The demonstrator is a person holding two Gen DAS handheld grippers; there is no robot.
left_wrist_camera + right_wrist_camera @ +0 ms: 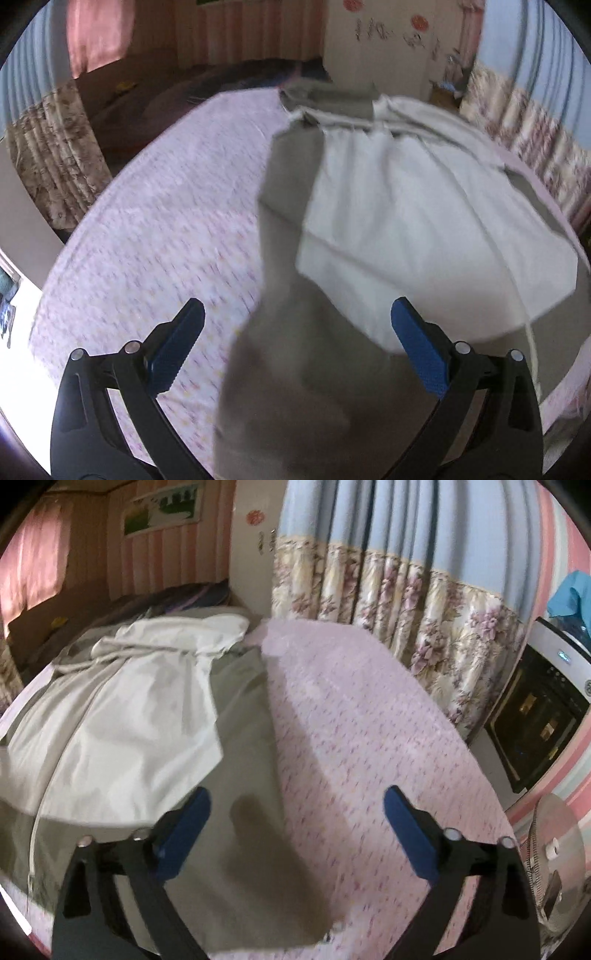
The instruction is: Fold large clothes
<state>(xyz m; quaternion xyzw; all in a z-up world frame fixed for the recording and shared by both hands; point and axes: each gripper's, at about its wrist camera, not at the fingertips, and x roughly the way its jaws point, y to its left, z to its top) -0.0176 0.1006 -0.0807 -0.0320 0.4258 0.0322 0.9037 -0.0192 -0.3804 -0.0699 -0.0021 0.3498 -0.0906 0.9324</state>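
Grey-and-white coat (369, 221) lies spread on pink bedsheet (166, 221). Left gripper (295, 332) and right gripper (295, 812) both hover wide open, holding nothing.

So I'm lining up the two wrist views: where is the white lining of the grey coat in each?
Left wrist: the white lining fills the centre-right, beyond the right finger.
Right wrist: the white lining lies on the left, beyond the left finger.
Shared landmark: the pink patterned bedsheet beneath the coat.

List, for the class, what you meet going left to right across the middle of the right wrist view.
White lining of the coat → olive-grey coat panel → pink bedsheet → floral curtain → black appliance.
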